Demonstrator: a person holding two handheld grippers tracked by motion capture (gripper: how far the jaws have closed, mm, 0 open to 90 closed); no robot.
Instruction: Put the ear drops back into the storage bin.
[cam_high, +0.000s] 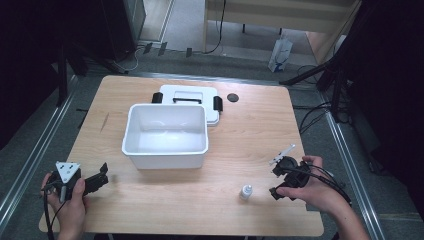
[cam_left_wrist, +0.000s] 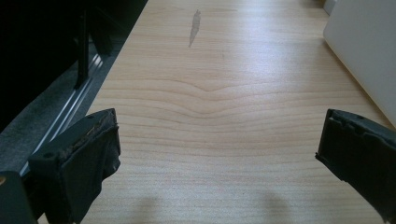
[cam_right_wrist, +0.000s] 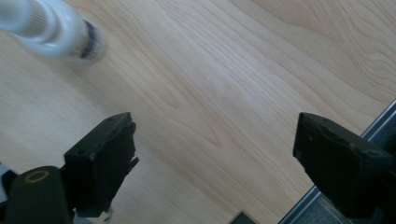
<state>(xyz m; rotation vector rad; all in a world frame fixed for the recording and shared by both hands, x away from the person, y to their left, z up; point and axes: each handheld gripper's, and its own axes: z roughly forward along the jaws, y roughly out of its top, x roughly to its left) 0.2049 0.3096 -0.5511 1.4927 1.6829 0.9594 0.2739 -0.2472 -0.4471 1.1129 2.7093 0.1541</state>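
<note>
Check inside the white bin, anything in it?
The white bin looks empty: bare white floor and far walls show in the high view. Its near wall hides the front strip of the floor. Its lid lies behind it; the small bottle stands outside.

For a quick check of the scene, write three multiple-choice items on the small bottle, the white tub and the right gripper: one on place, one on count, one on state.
1. Where does the small bottle stand?
A. inside the tub
B. on the table just left of the right gripper
C. on the lid

2. How many black clips sit on the lid behind the tub?
A. none
B. two
C. four

3. How is the right gripper?
A. jaws apart, nothing between them
B. shut on the bottle
C. shut on the lid

Answers:
1 B: the high view shows the bottle on bare wood of the table beside that gripper.
2 B: one clip at each end of the lid.
3 A: the right gripper view shows only wood between the jaws.

The tub is open and empty.
</note>
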